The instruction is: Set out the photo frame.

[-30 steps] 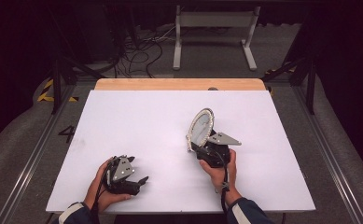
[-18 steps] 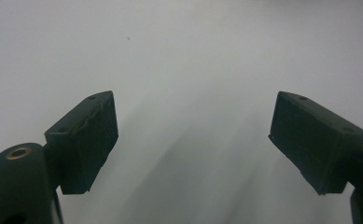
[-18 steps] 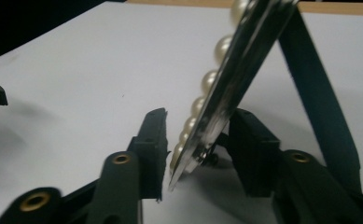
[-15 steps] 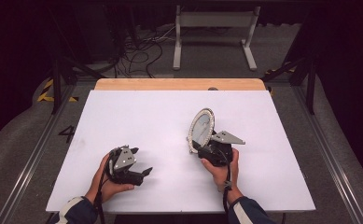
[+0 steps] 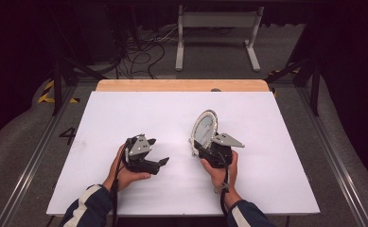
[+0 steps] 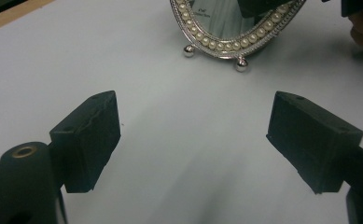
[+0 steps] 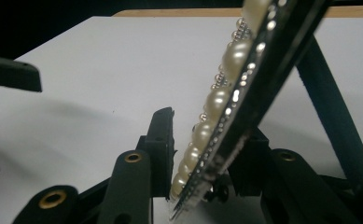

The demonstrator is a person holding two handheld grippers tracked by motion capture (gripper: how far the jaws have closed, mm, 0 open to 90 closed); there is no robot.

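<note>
An oval mirror with a pearl-beaded silver rim stands tilted near the middle of the white table. Its two ball feet rest on the surface. My right gripper is shut on the mirror's lower rim, one pad on the pearl side and one on the back. Its jaws have just been closing on that rim. My left gripper is to the left of the mirror and points at it. Its jaws are open with nothing between them and have just closed slightly. The mirror lies a short way ahead of them.
A wooden strip runs along the table's far edge. Behind it, a white stand and loose cables sit on the dark floor. Metal rails flank the table.
My left hand and gripper have moved right and away from the front edge, closer to the mirror. The right gripper and the mirror have stayed in place.
</note>
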